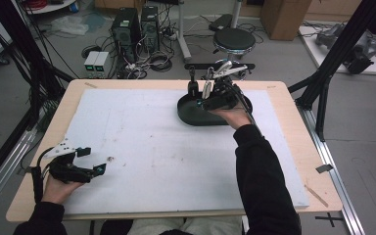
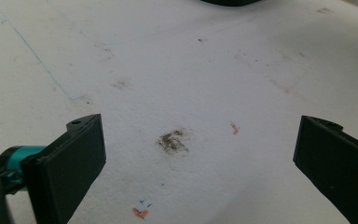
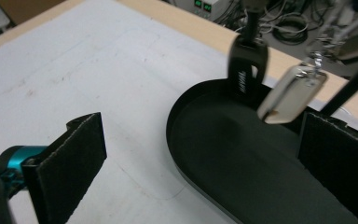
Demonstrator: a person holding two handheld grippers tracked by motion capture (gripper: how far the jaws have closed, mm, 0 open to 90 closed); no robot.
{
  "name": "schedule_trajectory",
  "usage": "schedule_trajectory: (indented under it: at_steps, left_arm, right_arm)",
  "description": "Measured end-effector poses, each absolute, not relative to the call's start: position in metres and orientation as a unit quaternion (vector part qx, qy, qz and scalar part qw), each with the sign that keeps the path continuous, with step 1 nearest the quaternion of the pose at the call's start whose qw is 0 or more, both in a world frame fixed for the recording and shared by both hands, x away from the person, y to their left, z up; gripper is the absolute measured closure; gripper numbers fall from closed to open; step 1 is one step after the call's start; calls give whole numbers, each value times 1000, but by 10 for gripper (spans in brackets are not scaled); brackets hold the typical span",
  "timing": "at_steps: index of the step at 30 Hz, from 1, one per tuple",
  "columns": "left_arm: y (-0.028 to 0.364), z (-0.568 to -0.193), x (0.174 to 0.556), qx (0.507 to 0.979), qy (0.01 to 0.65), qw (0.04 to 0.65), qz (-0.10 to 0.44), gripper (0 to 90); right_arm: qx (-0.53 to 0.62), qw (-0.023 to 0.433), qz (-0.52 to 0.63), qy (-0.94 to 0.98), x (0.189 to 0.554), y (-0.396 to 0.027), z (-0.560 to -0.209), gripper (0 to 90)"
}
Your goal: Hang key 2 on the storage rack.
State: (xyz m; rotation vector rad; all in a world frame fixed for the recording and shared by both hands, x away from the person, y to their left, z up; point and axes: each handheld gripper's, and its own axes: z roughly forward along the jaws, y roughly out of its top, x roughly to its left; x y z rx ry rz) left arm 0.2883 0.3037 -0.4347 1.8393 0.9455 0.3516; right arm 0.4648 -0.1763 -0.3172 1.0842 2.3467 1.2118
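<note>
The right gripper (image 1: 206, 100) hovers with fingers released and empty over the black tray (image 3: 242, 154) at the bench's far side, beside hanging keys (image 3: 291, 93), so grasping them seems next; the left gripper (image 1: 89, 160) rests spread and empty.

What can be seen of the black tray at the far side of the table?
The black tray is a shallow, oblong dish with rounded ends and a low upright rim, matte and dark, plastic or metal by its look. It lies flat on the white sheet toward the far right. A post rises from its far end, with a black tag and a silvery tag hanging over it. Its floor looks bare. The right gripper hovers above it, jaws open, nothing between them.
</note>
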Motion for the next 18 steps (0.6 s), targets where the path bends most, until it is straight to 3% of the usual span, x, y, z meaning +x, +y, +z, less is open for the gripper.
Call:
schedule_trajectory:
  at_steps: [18]
  left_arm:
    - [304,-434,287,762,389,497,145,27]
  right_arm:
    - [408,177,443,779,429,-237,-323,7]
